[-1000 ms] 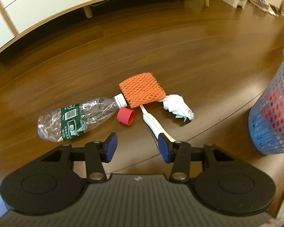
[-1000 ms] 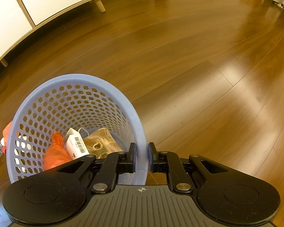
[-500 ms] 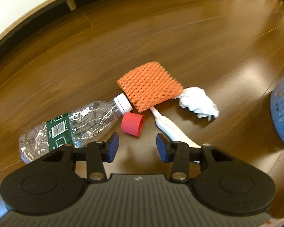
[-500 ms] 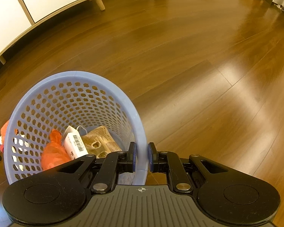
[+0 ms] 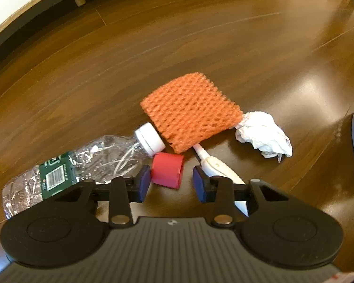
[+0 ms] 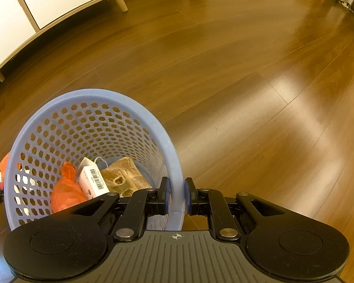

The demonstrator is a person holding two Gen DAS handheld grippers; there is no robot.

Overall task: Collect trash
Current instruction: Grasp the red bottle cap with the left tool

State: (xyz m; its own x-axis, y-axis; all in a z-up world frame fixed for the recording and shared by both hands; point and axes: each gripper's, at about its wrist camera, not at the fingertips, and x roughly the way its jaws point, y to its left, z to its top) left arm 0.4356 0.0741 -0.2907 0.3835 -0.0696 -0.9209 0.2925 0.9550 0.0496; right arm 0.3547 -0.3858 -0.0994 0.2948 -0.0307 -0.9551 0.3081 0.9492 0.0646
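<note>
Both tools looked the same — the left gripper [image 5: 171,184] and the right gripper [image 6: 176,195] had black linkage arms, blue finger pads [image 5: 144,186], silver pivot screws, round side discs and a ribbed grey body — with a small centre mark.

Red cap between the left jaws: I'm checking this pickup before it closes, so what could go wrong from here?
The red cap lies on its side, so it may roll or squirt out as the open left gripper closes. The clear bottle and the white tube sit right beside the jaws and could get nudged or pinched. The right gripper holds the blue basket by its rim only; it could tip.
</note>
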